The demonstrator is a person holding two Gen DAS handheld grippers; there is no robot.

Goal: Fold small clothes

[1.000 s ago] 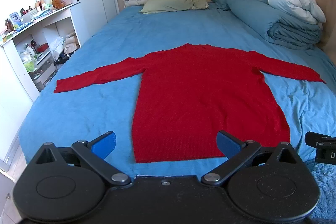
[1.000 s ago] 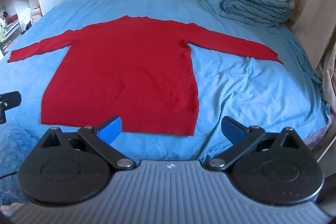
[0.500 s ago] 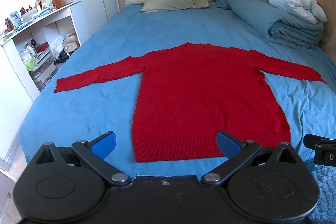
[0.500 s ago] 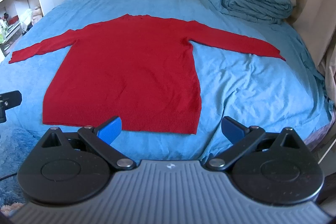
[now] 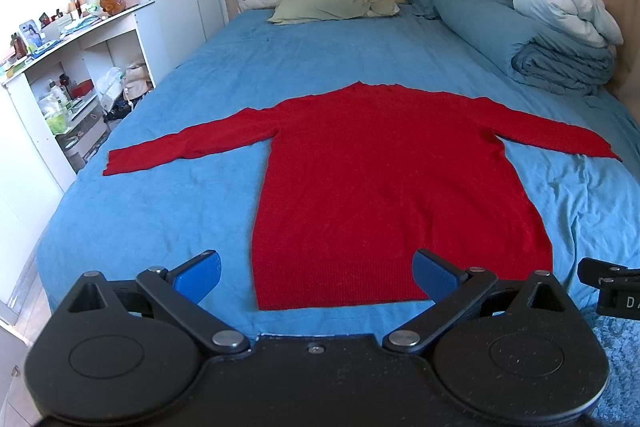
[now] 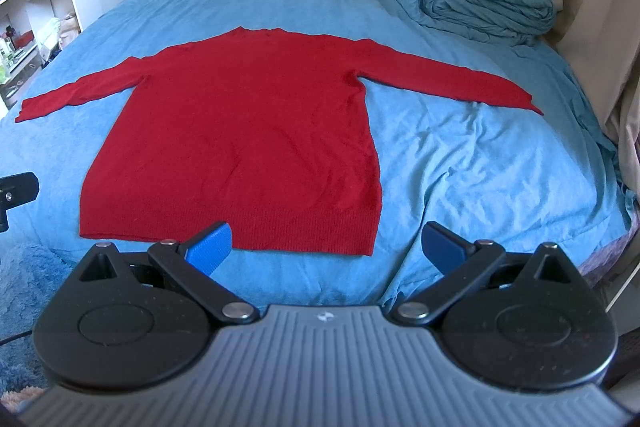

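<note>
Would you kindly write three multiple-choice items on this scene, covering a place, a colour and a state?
1. Where does the sweater lie?
A. on the bed
B. on the shelf
C. on the floor

2. What colour is the sweater?
A. green
B. red
C. white

3. How do the left tongs and right tongs stand?
A. both shut on the sweater
B. one open, one shut
C. both open and holding nothing

Answers: 1 A, it is spread flat on the blue bed; 2 B, the whole knit is red; 3 C, the fingers of each are wide apart with nothing between them.
</note>
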